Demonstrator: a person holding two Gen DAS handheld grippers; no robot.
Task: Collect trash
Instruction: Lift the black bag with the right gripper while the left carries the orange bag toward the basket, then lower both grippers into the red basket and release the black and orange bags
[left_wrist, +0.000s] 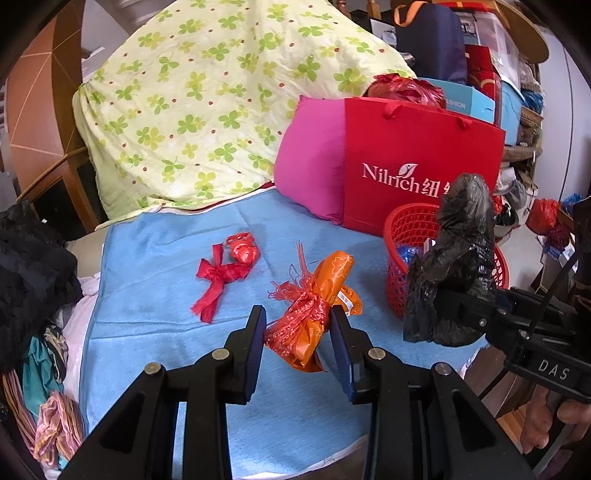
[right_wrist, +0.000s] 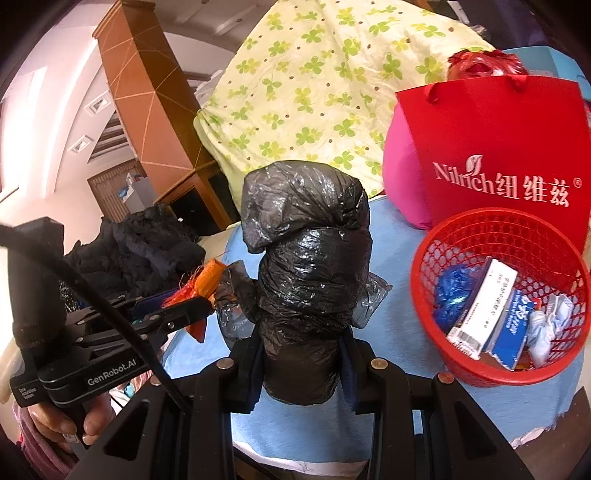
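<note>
My left gripper (left_wrist: 298, 334) has its fingers on both sides of an orange wrapper bundle tied with red netting (left_wrist: 317, 314) on the blue cloth (left_wrist: 159, 295); the pads look pressed against it. My right gripper (right_wrist: 301, 354) is shut on a wadded black plastic bag (right_wrist: 310, 266), held upright beside the red mesh basket (right_wrist: 461, 236). The basket holds boxes and blue and white scraps. In the left wrist view the black bag (left_wrist: 454, 266) stands in front of the basket (left_wrist: 402, 225). A red ribbon with a crumpled red wrapper (left_wrist: 225, 269) lies on the cloth to the left.
A red Nilrich paper bag (left_wrist: 417, 162) and a pink cushion (left_wrist: 310, 162) stand behind the basket. A clover-print quilt (left_wrist: 207, 96) is heaped at the back. Dark clothes (left_wrist: 29, 258) pile at the left edge. Boxes and bags crowd the right.
</note>
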